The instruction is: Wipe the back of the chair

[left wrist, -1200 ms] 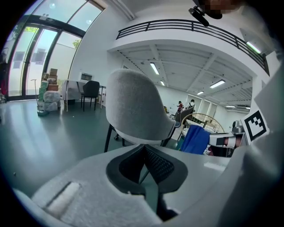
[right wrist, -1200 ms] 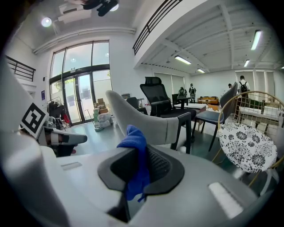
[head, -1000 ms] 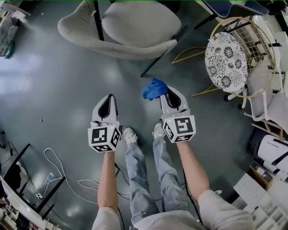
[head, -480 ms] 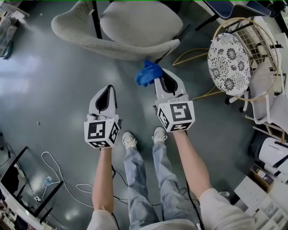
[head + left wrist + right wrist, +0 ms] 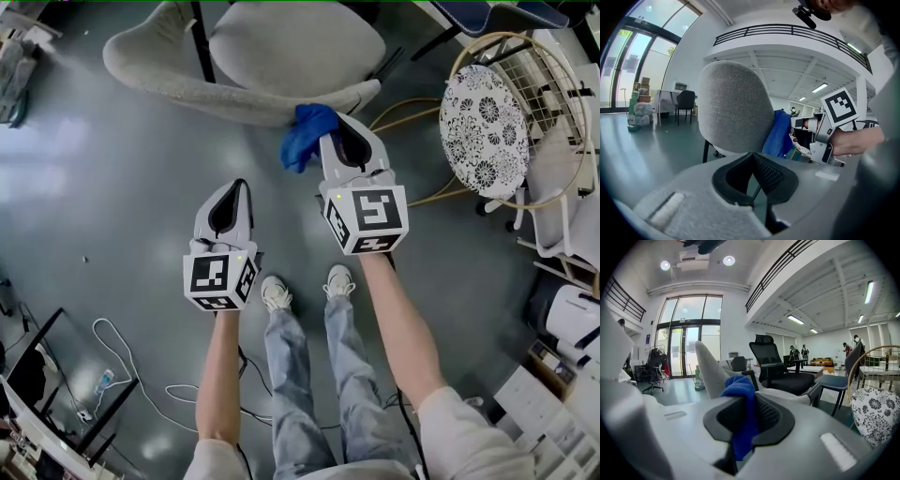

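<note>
A grey upholstered chair [image 5: 281, 52] stands ahead of me, its curved back [image 5: 216, 98] facing me. My right gripper [image 5: 328, 145] is shut on a blue cloth [image 5: 302, 134], which hangs at the chair back's right end, touching or nearly touching it. The right gripper view shows the cloth [image 5: 740, 394] bunched between the jaws, with the chair's edge [image 5: 708, 371] just beyond. My left gripper [image 5: 228, 192] hangs lower and to the left, short of the chair, shut on nothing. From the left gripper view, the chair back [image 5: 736, 108] fills the middle, with the cloth [image 5: 779, 133] beside it.
A round patterned stool [image 5: 478, 117] in a gold wire frame stands to the right of the chair. White shelving and boxes [image 5: 562, 375] line the right edge. Cables [image 5: 141, 370] trail on the floor at lower left. My shoes [image 5: 274, 292] are below the grippers. A black office chair [image 5: 771, 366] stands further off.
The right gripper has carried the blue cloth forward, from open floor up to the chair's back edge. The left gripper has advanced a little and stays behind the right.
</note>
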Demonstrator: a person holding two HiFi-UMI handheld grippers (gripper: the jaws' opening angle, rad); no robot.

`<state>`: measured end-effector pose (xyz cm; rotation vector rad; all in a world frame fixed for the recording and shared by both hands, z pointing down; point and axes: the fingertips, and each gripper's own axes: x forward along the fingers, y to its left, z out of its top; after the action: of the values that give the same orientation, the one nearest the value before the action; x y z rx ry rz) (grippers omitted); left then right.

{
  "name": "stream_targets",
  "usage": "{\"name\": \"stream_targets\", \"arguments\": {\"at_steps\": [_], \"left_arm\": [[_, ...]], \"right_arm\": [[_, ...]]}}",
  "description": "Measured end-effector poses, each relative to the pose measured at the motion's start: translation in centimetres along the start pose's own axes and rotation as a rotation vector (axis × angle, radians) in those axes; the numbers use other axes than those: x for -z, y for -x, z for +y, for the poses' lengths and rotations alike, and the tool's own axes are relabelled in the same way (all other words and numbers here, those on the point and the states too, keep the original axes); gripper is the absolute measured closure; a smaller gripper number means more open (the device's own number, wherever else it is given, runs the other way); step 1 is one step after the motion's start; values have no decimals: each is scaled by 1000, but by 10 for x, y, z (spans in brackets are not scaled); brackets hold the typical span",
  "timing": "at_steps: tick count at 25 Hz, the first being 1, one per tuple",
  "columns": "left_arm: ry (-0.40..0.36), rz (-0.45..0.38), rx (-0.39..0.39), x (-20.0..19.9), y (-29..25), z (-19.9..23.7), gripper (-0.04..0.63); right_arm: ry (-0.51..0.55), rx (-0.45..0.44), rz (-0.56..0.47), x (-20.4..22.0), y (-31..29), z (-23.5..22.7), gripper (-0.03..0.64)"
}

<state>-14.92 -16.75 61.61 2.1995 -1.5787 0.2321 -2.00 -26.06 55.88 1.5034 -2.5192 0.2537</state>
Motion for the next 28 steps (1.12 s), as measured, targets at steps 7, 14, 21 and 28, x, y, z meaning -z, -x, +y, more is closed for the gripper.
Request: {"name": "stream_targets", "arguments": {"at_steps": [7,14,21,28], "left_arm": [[0,6,9,2,-3,-3,595],[7,5,14,5,-6,-5,595],[4,20,20,10,-6,-2,595],[0,24,27,11,-7,0,595]], "right_arm": [[7,0,26,18,-2,-3,580],[0,-4,132,68,-16,-8,580],[-15,-21,232,113,-34,-5,580],[-8,-36,274,128,-41,-2,580]]}}
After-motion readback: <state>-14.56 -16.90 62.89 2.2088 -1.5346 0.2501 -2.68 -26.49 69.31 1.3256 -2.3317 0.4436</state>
